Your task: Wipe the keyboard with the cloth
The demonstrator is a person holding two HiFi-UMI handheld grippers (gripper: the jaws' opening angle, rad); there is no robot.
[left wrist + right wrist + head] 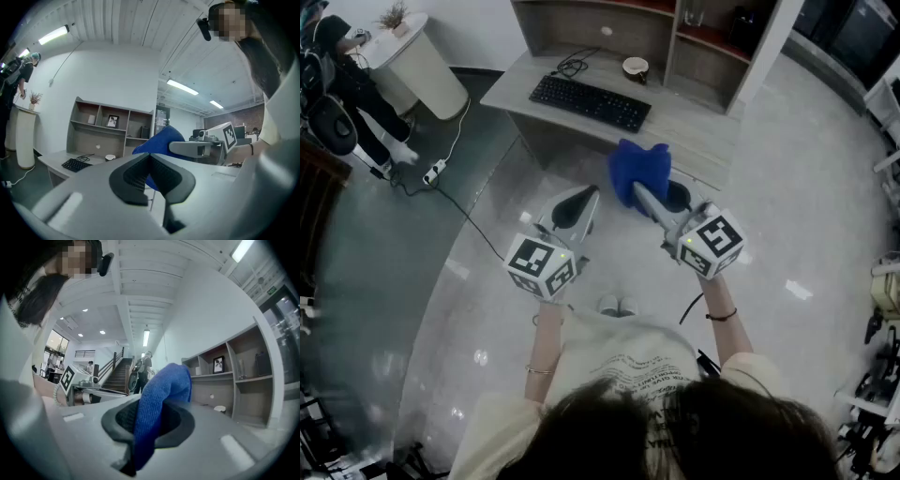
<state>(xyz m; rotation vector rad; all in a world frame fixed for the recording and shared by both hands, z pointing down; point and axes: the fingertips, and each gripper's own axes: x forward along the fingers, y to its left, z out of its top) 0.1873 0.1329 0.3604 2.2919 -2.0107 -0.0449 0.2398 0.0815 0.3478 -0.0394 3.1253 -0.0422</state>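
Observation:
A black keyboard (pixel 591 102) lies on the grey desk (pixel 694 131), also small at the left of the left gripper view (pixel 76 164). A blue cloth (pixel 638 170) is pinched in my right gripper (pixel 654 194), held in the air in front of the desk edge; in the right gripper view the cloth (pixel 159 404) sticks up from between the shut jaws. My left gripper (pixel 575 208) hangs beside it to the left, jaws shut with nothing between them (pixel 151 174). From the left gripper view the cloth (pixel 157 143) and right gripper show ahead.
A cup (pixel 636 67) and a cable (pixel 572 65) sit on the desk behind the keyboard, under shelving (pixel 694 37). A white round stand (pixel 420 62), a person (pixel 347 84) and a power strip (pixel 433 172) with cable are at the left on the floor.

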